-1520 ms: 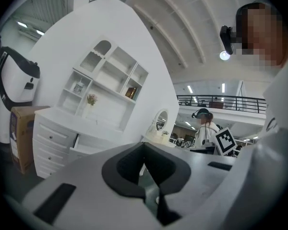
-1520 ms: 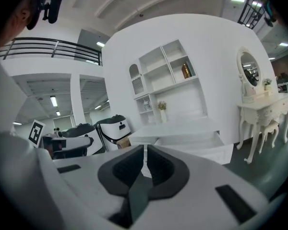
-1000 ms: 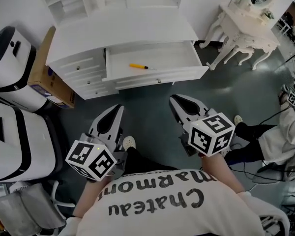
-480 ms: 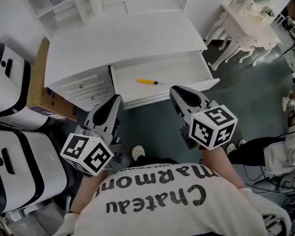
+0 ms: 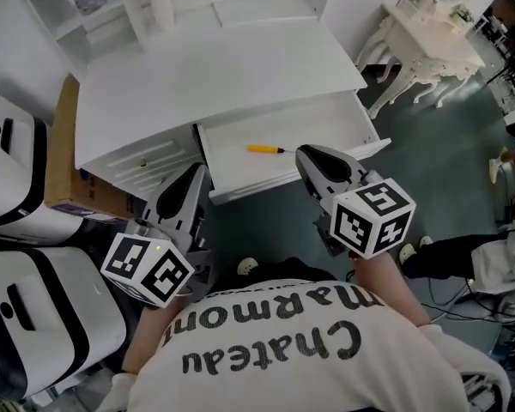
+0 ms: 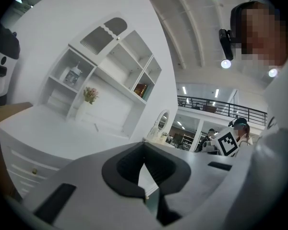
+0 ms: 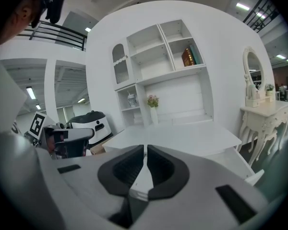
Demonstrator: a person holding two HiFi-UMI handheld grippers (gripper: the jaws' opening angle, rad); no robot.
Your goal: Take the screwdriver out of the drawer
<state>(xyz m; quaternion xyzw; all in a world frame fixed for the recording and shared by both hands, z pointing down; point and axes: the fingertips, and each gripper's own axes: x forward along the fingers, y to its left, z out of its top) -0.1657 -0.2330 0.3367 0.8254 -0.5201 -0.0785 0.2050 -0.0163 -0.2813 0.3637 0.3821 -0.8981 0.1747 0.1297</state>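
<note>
We found the drawer [image 5: 326,130] open, the screwdriver [image 5: 264,149] inside untouched; left gripper [image 5: 196,177] and right gripper [image 5: 312,156] were closed, empty. Pickup remained.

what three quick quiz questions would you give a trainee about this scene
1. True or false: the screwdriver lies inside the open drawer.
2. Pick one: the right gripper is A) open, B) shut on nothing, C) shut on the screwdriver.
3. Fill in: the screwdriver's handle is ____ in colour.

Key: 1 true; 2 B; 3 yellow.
</note>
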